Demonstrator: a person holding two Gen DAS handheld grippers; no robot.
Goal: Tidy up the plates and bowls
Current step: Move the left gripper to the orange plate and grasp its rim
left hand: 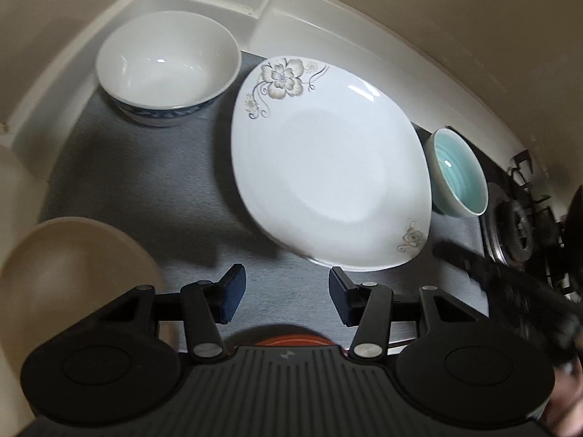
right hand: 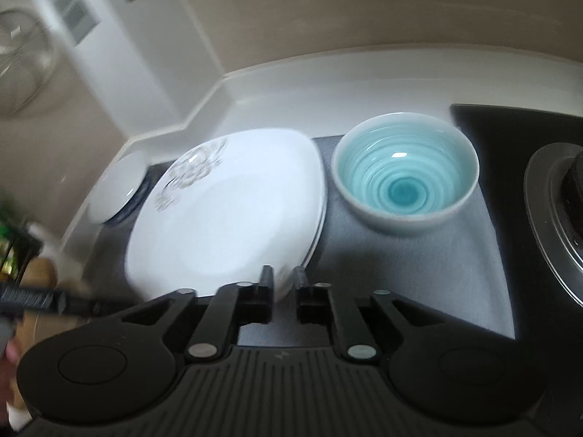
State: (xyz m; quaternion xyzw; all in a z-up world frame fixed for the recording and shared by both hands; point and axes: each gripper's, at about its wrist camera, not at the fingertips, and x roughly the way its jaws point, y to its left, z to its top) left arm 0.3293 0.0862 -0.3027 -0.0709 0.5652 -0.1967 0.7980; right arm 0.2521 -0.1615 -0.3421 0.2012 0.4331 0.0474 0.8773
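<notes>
on grey mat (left hand: 153,182) | floral plate (left hand: 328,167) long axis diagonal | right gripper (right hand: 283,284) pinching rim

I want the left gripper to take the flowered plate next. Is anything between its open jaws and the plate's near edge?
Nothing visible. The left gripper is open, and only bare grey mat lies between it and the near edge of the flowered plate. The right gripper already pinches that plate's rim from the other side.

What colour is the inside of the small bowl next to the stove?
The small bowl is turquoise inside, with concentric rings darkening toward the centre; the right wrist view shows it best.
</notes>
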